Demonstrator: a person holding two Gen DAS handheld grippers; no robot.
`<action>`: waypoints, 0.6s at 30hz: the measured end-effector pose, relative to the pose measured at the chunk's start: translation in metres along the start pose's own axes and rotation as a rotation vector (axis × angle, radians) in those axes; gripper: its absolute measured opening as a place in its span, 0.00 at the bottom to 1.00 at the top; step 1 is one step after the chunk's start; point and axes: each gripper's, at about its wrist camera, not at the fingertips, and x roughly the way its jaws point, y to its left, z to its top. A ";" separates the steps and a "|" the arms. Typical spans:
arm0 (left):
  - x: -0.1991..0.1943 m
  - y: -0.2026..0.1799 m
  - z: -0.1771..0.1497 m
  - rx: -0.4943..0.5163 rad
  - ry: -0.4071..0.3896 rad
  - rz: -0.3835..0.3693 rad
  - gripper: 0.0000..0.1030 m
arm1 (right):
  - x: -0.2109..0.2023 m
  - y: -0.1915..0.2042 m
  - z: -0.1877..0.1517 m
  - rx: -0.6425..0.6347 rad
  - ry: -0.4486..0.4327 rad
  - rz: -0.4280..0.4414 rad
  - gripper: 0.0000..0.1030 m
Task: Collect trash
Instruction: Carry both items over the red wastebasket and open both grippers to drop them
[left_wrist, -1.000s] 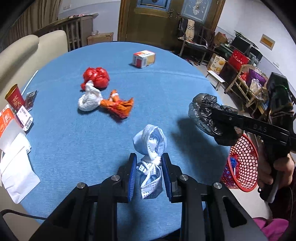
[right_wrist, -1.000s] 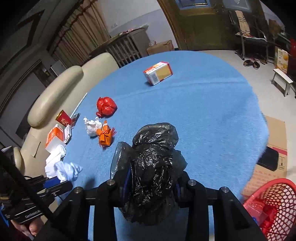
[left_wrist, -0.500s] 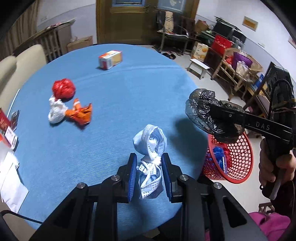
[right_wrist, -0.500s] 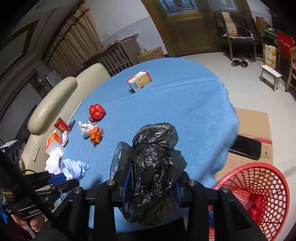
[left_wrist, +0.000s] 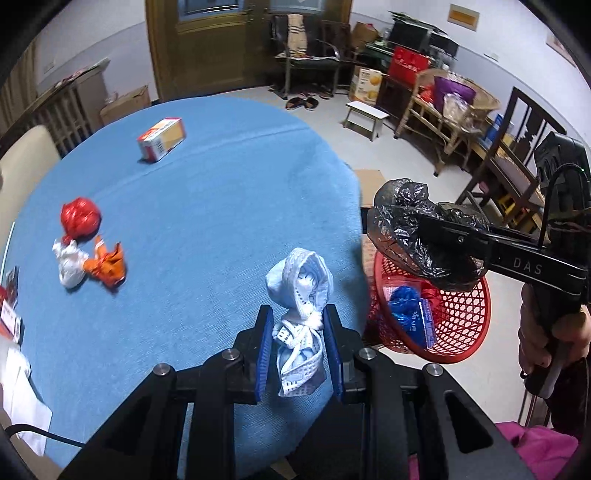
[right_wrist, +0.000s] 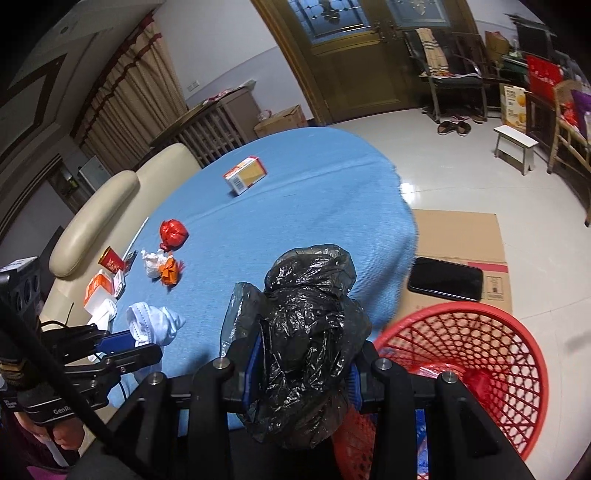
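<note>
Here the left gripper (left_wrist: 298, 345) pinches a knotted pale-blue and white bag (left_wrist: 300, 295) between its blue pads, jaws drawn in close against the bundle's waist, the puffed top standing up past the fingertips. It hangs over the near rim of the round blue table (left_wrist: 207, 177). From the right wrist view the same gripper shows at about eight o'clock, with the pale bundle (right_wrist: 153, 323) at its tip.

The right gripper (right_wrist: 301, 360) is clamped on a crumpled black plastic bag (right_wrist: 308, 314), which bulges well above and below the narrow gap between its jaws. In the left wrist view this black bag (left_wrist: 413, 236) sits at three o'clock, past the table's edge and above the red mesh basket (left_wrist: 461, 321). A hand (left_wrist: 546, 339) grips the handle at the far right.

The basket stands on the floor at the table's edge; in the right wrist view its rim (right_wrist: 480, 314) fills the four o'clock corner. It holds something blue (left_wrist: 406, 299) and some red scraps, though what they are is hard to make out through the mesh.

Still lying on the table: a red knotted bag (left_wrist: 80, 218) at nine o'clock, with a white bag (left_wrist: 70, 264) and an orange wrapper (left_wrist: 107, 264) touching each other just below it, and a small red-and-cream carton (left_wrist: 160, 138) at eleven o'clock, well apart from the rest. A black phone (right_wrist: 445, 278) lies on flattened cardboard (right_wrist: 461, 232) on the floor beside the basket.
</note>
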 end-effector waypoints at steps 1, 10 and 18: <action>0.001 -0.004 0.002 0.008 0.002 -0.002 0.28 | -0.002 -0.003 -0.001 0.004 -0.002 -0.003 0.38; 0.013 -0.041 0.014 0.096 0.022 -0.020 0.28 | -0.018 -0.032 -0.010 0.048 -0.009 -0.034 0.38; 0.025 -0.067 0.023 0.154 0.040 -0.043 0.28 | -0.028 -0.056 -0.017 0.095 -0.012 -0.055 0.38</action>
